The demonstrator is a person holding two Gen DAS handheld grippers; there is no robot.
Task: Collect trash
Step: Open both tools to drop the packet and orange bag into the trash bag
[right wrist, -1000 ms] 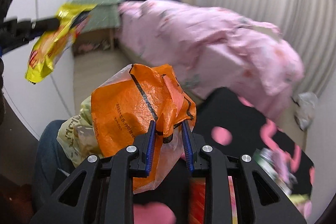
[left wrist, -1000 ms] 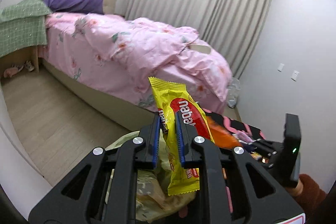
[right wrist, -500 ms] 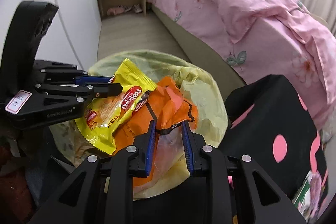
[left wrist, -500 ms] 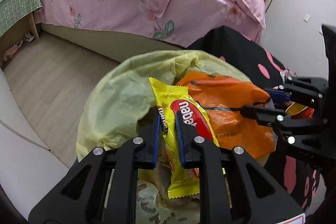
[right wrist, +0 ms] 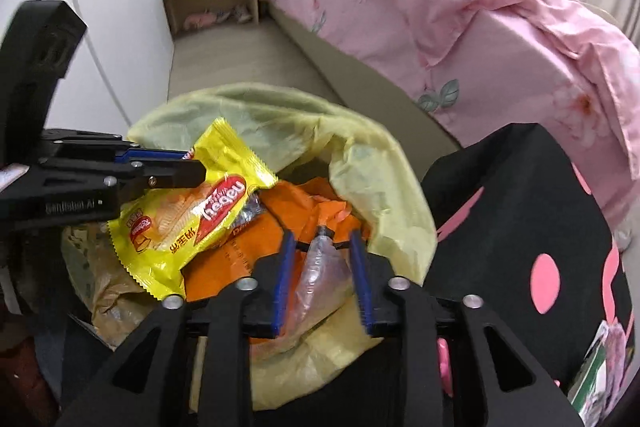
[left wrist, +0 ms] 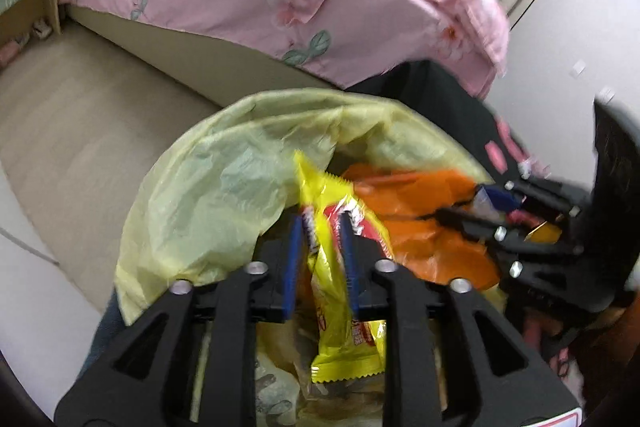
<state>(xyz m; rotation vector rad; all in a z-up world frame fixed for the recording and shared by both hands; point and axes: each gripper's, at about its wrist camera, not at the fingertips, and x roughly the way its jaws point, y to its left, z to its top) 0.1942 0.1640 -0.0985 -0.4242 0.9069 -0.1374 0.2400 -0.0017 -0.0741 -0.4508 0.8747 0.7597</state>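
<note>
While over the trash bag (left wrist: 208, 195) | left hand-held gripper (left wrist: 322, 227) just opening, yellow wrapper (left wrist: 340, 307) loose between | right hand-held gripper (right wrist: 322, 243) just opening around orange bag (right wrist: 248, 251)

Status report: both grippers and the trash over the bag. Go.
Left gripper and right gripper over yellow trash bag, jaws just opening. Yellow snack wrapper and orange bag loose between them. Nothing blocking.

- The snack wrapper (right wrist: 188, 211) is printed in bright yellow with a red oval label.
- The crumpled plastic bag (right wrist: 320, 211) is coloured orange with black lines.
- The bin liner (left wrist: 224, 187) is tinted pale yellow-green.
- The quilt (right wrist: 460, 7) is patterned in pink with flowers and green leaves.
- The cloth (right wrist: 520, 227) is coloured black with pink spots.
- The tongs (right wrist: 322, 269) are padded in blue on black.
</note>
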